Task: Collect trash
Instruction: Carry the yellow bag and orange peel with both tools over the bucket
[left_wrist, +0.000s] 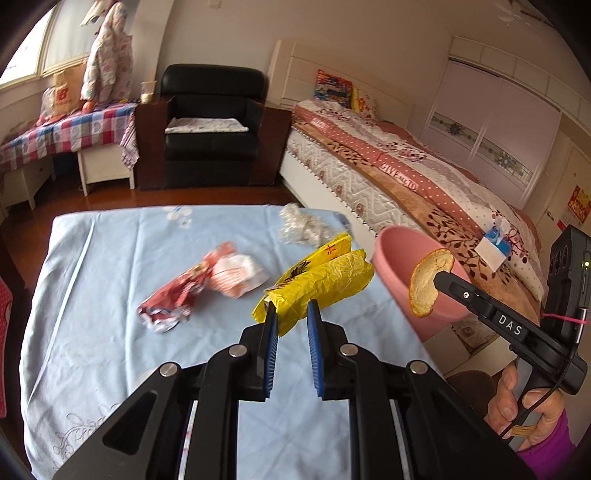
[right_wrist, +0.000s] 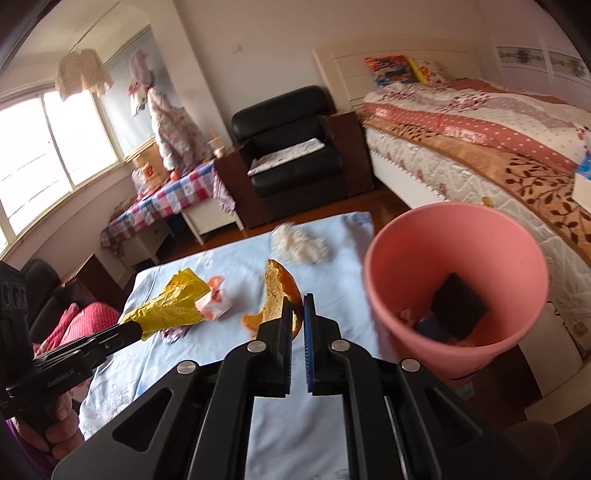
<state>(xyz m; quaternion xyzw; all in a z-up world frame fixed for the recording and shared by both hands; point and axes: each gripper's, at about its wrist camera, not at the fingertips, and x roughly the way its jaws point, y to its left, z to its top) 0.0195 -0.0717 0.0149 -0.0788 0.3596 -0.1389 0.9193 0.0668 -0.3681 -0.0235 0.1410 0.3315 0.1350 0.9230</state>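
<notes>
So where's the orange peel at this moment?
The orange peel is pinched in the right hand-held gripper, raised over the blue tablecloth, just left of the pink bin in the right wrist view.

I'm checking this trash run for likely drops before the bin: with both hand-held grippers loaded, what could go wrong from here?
1. The right hand-held gripper pinches the orange peel by one edge only; the curved piece may slip out before the pink bin.
2. The left hand-held gripper holds the yellow wrapper by one end, so its free length could snag the bin's rim.
3. The bin seems to stand at the table's edge; a bump may tip it.
</notes>
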